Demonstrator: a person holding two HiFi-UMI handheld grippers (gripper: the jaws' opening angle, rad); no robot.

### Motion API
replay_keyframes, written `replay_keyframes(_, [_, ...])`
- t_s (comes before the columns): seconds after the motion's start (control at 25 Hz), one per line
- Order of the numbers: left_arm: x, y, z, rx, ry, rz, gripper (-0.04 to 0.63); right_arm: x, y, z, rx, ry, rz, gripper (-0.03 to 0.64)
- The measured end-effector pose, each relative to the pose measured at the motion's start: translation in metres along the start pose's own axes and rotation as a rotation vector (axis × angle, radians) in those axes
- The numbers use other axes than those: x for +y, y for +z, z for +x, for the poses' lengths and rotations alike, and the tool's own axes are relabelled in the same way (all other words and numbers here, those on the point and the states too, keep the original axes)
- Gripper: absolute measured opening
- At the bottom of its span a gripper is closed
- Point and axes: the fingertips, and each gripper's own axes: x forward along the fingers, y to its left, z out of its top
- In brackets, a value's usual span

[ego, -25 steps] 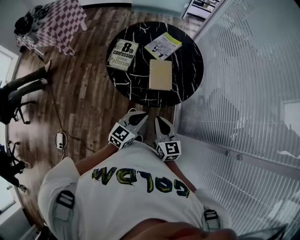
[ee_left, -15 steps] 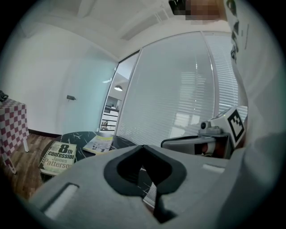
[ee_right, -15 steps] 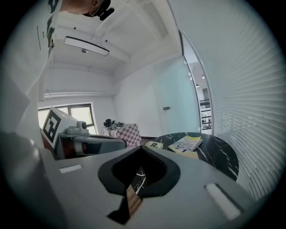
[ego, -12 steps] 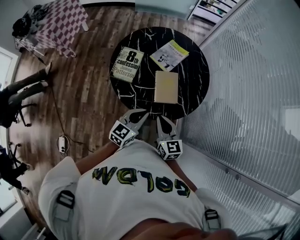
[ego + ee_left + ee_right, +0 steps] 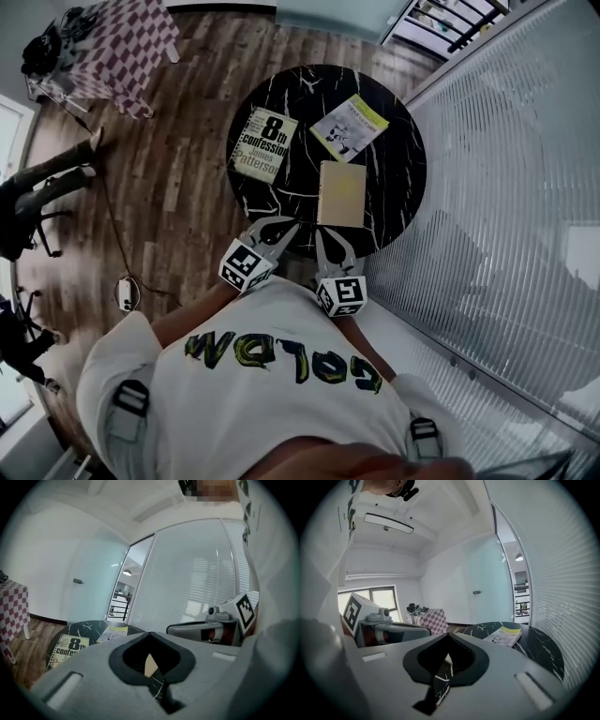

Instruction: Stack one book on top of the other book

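Observation:
Three books lie on the round black marble table. A cream book printed "8th confession" is at the left, also seen in the left gripper view. A yellow-and-white booklet lies at the back, also in the right gripper view. A plain tan book lies nearest me. My left gripper and right gripper hover side by side at the table's near edge, both shut and empty.
A frosted ribbed glass wall runs along the right. Wooden floor lies left of the table. A checkered-cloth table stands at the far left. A cable and power strip lie on the floor.
Both grippers and I have come closer to the table; the table and books now sit nearer and lower in the head view. Jaws stayed shut.

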Motion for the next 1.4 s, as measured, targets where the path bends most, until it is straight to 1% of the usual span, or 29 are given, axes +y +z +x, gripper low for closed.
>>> replay_keyframes(0.2, [0.015, 0.006, 0.004, 0.000, -0.009, 0.017, 0.003, -0.002, 0.005, 0.018, 0.001, -0.006, -0.004, 0.002])
replay_keyframes(0.44, [0.022, 0.006, 0.012, 0.021, -0.014, 0.000, 0.003, -0.010, 0.011, 0.023, 0.000, -0.016, 0.003, 0.002])
replay_keyframes(0.64, [0.017, 0.010, 0.023, 0.019, -0.018, 0.005, 0.003, -0.018, 0.011, 0.023, 0.005, -0.003, 0.007, 0.002])
replay_keyframes(1.04, [-0.002, 0.011, 0.056, 0.021, -0.011, 0.010, 0.003, -0.059, 0.018, 0.007, -0.012, -0.007, 0.004, 0.002])
replay_keyframes(1.4, [-0.019, 0.003, 0.078, 0.052, -0.006, -0.008, 0.002, -0.085, 0.009, -0.009, -0.004, -0.016, 0.029, 0.002])
